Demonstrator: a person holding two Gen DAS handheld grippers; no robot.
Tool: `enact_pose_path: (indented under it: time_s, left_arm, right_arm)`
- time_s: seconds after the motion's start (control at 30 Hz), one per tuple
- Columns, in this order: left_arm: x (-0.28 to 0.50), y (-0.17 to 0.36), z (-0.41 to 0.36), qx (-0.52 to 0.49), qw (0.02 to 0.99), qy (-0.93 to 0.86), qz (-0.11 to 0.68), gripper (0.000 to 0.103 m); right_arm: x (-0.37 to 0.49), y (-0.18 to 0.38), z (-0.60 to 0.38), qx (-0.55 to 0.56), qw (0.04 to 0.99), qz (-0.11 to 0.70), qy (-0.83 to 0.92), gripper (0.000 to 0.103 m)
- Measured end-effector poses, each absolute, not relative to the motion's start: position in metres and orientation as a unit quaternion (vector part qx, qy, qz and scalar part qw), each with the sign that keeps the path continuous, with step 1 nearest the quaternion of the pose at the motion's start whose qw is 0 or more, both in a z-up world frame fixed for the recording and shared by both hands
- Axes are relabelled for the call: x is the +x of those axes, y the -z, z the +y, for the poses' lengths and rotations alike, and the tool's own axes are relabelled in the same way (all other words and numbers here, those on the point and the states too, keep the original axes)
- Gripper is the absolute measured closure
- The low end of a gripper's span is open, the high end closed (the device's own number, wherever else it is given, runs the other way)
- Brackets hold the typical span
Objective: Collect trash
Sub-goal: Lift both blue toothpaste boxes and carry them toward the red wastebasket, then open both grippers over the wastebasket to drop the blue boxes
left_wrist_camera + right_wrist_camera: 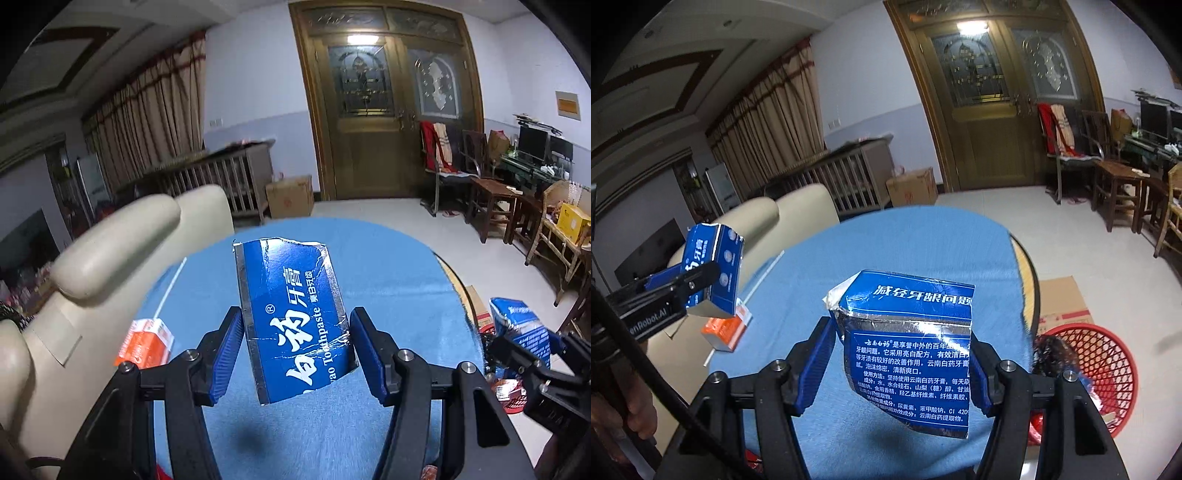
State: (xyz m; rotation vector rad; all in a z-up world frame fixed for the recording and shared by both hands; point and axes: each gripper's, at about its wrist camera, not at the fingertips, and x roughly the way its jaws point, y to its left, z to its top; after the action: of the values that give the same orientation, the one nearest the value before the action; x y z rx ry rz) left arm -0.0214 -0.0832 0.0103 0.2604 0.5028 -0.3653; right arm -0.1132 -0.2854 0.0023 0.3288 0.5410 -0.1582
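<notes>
- Left gripper [295, 347]: jaws pinch a torn blue toothpaste-box piece [291, 317] by its two sides; white lettering faces the camera, torn silver-edged end points up. The piece hangs in the air above the round table's blue cloth [388, 266], clear of it.
- Right gripper [901, 365]: jaws clamp a second blue box piece [912, 354], panel of small white print toward the camera, crumpled torn end up and to the left. It too is off the cloth.
- In the right wrist view the left gripper and its piece show at the left, over the table's left edge.
- Orange-and-white carton [726, 328] lies on the cloth at the left edge, a thin white stick [170, 288] beside it.
- Red mesh basket [1104, 365] stands on the floor just off the table's right edge, some scraps inside; flat cardboard [1063, 299] lies on the floor behind it.
- Cream sofa [110, 251] sits beyond the left edge.
</notes>
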Motion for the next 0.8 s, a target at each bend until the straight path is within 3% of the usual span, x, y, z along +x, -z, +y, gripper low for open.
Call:
enact_pose_path:
  time_s: [0.37,0.8]
  left_arm:
    - [-0.062,-0.034,-0.084,0.145,0.948,0.193,0.206,0.042]
    - [-0.078,-0.026,-0.15,0.203,0.927,0.23,0.216,0.042]
  right_arm:
    - [-0.156,-0.038,-0.289,0.171,0.959,0.211,0.081,0.036]
    - [-0.189,-0.021,-0.347,0.232,0.942,0.207,0.123,0.036]
